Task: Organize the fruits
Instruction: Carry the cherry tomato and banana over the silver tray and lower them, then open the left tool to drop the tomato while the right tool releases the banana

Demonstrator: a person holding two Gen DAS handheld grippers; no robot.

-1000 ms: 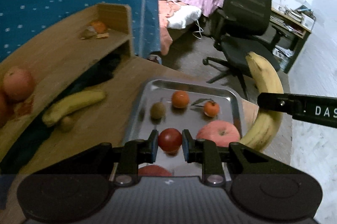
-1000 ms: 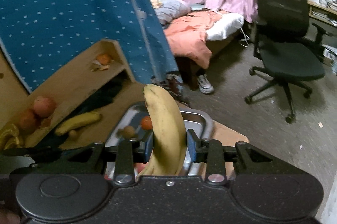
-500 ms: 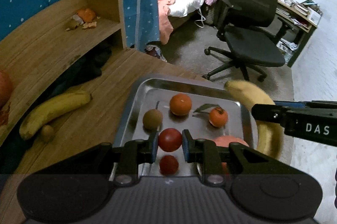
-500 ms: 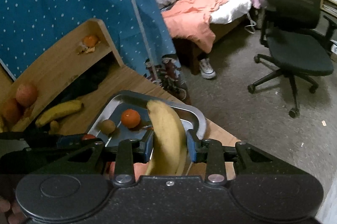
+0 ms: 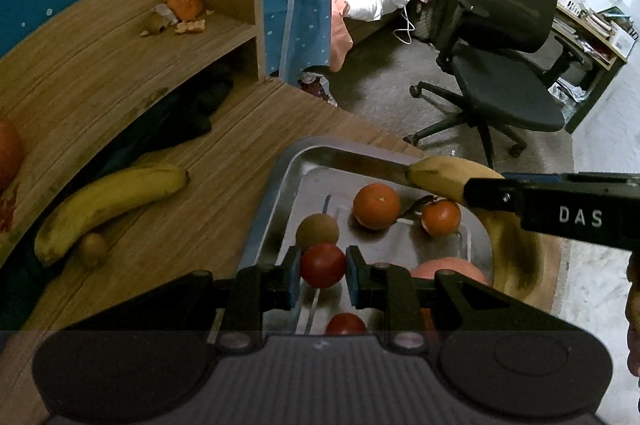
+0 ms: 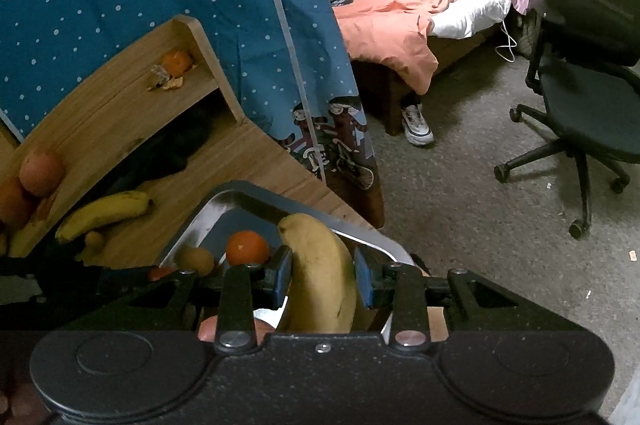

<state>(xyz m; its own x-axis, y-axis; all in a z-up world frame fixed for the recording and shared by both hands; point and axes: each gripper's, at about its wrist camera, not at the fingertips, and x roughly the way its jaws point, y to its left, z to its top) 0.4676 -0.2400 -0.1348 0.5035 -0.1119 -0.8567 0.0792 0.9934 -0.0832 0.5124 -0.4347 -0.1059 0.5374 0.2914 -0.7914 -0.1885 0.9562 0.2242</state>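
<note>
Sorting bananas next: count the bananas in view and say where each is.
2. One banana is clamped in the right hand-held gripper over the tray's far edge. The other banana lies on the wooden desk, left of the tray. More may be hidden.

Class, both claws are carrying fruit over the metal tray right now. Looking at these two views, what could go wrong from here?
1. The tray is already crowded: lowering the banana held by the right claw could knock the orange or the persimmon.
2. The left claw grips a round red tomato; released, it may roll.
3. The two claws work close together and might collide.
</note>
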